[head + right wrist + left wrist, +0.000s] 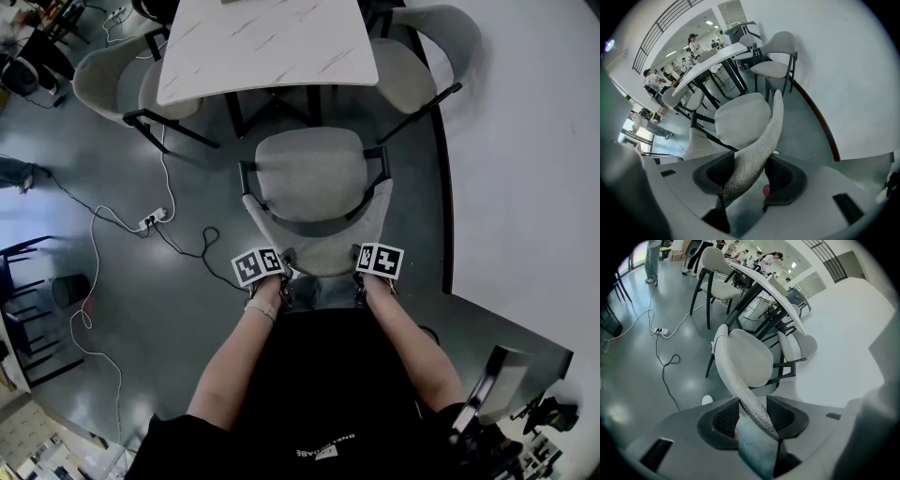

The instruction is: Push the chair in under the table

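**Grey upholstered chair [309, 178] gripped at its backrest, short of white marble-patterned table [267, 42]**

The fabric-covered chair, carried on a dark metal frame, is seen on the glossy grey floor [178, 309] just before the table's near edge, its seat not yet beneath the top. The curved backrest rim, on the side away from the table, is clamped by both tools. The left tool [752, 416] and the right tool [750, 176] are each closed wide on the padded rim, which fills the gap between the jaws. One matching chair [108, 80] is drawn up at the table's left side and another [441, 42] at its right. A white power strip [153, 219] with trailing cables lies left of the table.
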The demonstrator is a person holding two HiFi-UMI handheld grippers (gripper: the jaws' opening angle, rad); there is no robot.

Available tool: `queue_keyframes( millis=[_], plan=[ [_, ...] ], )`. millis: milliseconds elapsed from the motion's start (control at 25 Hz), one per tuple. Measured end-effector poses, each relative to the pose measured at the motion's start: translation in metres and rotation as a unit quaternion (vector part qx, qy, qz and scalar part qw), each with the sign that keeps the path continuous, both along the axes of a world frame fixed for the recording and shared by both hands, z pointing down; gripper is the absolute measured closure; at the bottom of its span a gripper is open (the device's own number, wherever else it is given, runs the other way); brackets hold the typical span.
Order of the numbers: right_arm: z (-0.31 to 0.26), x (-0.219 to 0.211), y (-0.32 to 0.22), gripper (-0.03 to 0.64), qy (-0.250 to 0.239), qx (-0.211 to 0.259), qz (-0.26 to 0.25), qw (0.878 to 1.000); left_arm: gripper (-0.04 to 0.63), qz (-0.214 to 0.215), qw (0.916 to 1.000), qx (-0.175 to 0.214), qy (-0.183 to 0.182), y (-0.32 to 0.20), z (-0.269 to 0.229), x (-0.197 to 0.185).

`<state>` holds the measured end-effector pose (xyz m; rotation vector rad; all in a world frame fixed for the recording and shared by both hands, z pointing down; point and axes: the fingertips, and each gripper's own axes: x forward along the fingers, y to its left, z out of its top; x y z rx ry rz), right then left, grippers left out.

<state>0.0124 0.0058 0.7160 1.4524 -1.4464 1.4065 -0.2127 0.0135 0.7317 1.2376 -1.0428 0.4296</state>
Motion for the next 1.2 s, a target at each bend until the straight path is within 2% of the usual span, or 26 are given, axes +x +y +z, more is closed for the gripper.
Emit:
queue_keyframes(
  millis=[480, 1200],
  plan=[
    [0.002, -0.027, -0.032, 0.41, -0.007, -0.01, -0.017, 1.0, 0.408, -0.021, 0.9998, 0.006, 0.001, -0.021, 0.002, -0.027],
    [0.004, -0.06, -0.087, 0.408, -0.038, -0.013, -0.037, 0.999, 0.41, -0.054, 0.9974, 0.027, -0.038, -0.074, 0.004, -0.063]
  ],
)
